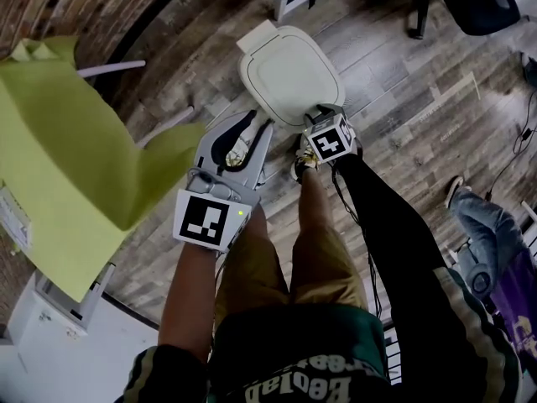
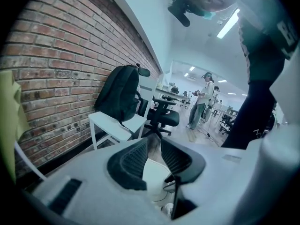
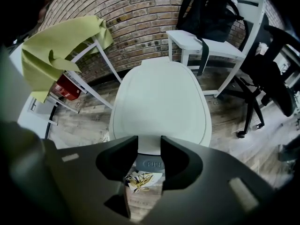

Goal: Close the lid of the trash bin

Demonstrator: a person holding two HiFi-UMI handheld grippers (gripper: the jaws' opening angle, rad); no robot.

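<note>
Steeply tilted down, right gripper (image 3: pixel 149 146) over lid (image 3: pixel 159 102).

lid (image 3: pixel 161 102): white plastic, rounded oval w/ raised rim, glossy
state: lying flat, facing up, looking shut
hinge tab (image 1: pixel 258 37): squared, sticking out at lid's far end
PUSH btn (image 3: pixel 151 163): grey, sitting just under lid's near edge
loc: standing on wood floor (image 1: pixel 403 124)
</note>
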